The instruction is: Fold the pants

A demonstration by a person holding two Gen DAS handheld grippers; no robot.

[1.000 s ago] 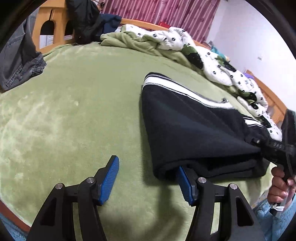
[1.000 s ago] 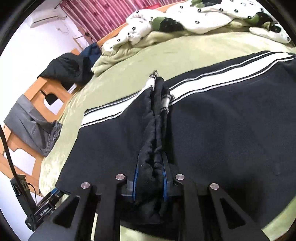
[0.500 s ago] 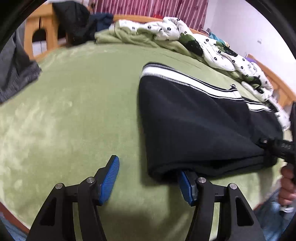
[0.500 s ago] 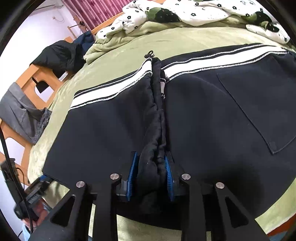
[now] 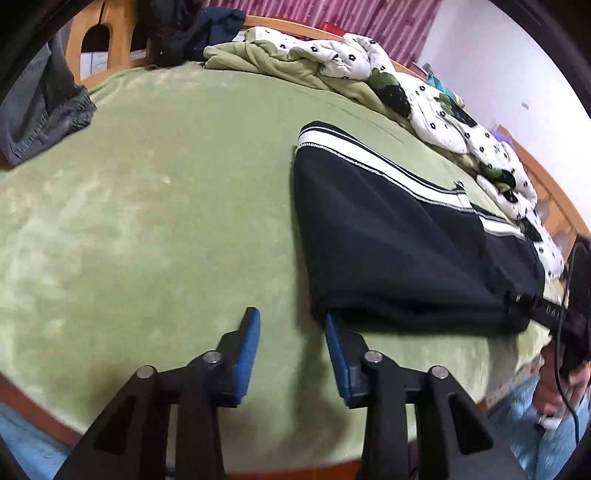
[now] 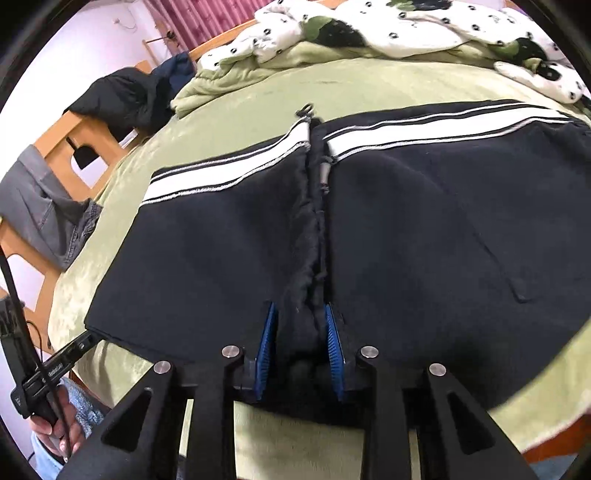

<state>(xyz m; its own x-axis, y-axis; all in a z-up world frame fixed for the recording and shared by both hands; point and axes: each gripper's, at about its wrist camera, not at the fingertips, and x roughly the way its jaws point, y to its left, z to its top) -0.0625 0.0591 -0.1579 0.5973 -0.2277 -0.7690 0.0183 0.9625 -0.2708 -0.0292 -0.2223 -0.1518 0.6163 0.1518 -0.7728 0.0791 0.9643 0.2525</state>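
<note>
- On the green plush bed blanket (image 5: pixel 155 206), right of its bare middle, lie the black fleece pants with a white side stripe (image 5: pixel 388 240), already doubled over, their folded edge toward the near side of the bed.
- At the left, the left tongs (image 5: pixel 291 343) have just been closing; the blue pads stand part open over bare blanket, nothing between them, the right pad just at the corner of the pants' near edge.
- Further right, the right tongs (image 6: pixel 299 347) have a bunched ridge of the black fabric between their blue pads; the jaws have eased open a little, and the left pad seems to stand slightly off the cloth, so I judge the hold loose or let go.
- Thick, soft and limp, the pants will likely sag and bunch; best taken at the two near corners or along the folded edge.
- Beyond lie a white flower-print quilt (image 5: pixel 443 110), a wooden bed frame (image 5: pixel 110 44), grey jeans (image 5: pixel 40 118) and dark red curtains (image 5: pixel 369 18).
</note>
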